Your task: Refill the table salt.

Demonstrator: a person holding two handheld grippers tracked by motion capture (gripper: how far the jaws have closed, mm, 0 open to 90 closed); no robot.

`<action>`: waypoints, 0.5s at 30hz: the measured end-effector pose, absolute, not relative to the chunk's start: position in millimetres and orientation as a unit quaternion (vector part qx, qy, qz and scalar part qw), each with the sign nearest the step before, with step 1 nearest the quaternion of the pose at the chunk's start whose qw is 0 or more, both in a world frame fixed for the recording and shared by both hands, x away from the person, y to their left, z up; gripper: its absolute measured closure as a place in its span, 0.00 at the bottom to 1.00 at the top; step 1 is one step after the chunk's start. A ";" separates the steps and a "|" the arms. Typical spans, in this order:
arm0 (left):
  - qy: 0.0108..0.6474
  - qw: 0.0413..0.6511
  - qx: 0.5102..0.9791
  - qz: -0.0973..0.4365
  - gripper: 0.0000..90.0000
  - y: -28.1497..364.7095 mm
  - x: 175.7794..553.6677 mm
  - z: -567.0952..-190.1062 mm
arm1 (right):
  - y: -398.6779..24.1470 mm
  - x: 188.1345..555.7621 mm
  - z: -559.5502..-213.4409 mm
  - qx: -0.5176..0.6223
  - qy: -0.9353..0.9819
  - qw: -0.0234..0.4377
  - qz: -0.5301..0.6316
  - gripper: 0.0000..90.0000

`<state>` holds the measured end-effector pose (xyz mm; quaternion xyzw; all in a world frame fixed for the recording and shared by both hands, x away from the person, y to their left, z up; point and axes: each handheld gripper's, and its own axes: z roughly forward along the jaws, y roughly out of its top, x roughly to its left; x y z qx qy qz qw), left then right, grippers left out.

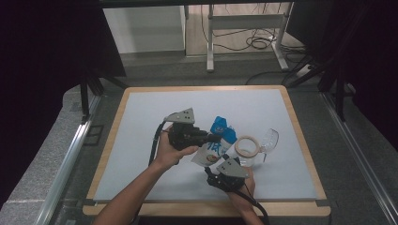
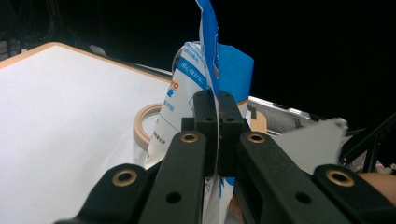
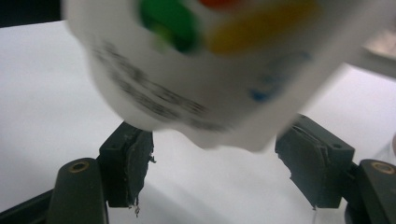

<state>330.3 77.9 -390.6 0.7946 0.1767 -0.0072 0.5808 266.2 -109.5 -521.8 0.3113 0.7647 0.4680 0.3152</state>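
Left gripper (image 2: 217, 109) clenched on pouch (image 1: 215, 146) top edge, mid-table left of tape roll (image 1: 247, 146); right gripper (image 3: 215, 175) released, jaws flanking pouch bottom, untouched; close squarely before lifting.

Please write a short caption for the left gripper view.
Left gripper shut on the top edge of a blue-and-white pouch, tape roll behind.

Each black hand-held gripper (image 1: 212, 138) has brass-ringed screw holes, a grey triangular plate and a black cable.
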 end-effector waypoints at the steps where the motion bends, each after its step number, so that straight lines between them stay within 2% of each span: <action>1: 0.176 0.580 0.795 -0.008 1.00 76.7 330.5 -390.8 | -107.1 264.5 -520.7 0.307 0.764 0.324 0.466 0.32; 9: 0.181 0.572 0.800 -0.008 1.00 67.0 337.2 -394.3 | -107.3 262.3 -521.4 0.340 0.749 0.327 0.466 0.42; 15: 0.188 0.563 0.804 -0.011 1.00 60.6 345.2 -397.1 | -109.0 266.3 -522.7 0.352 0.750 0.308 0.469 0.43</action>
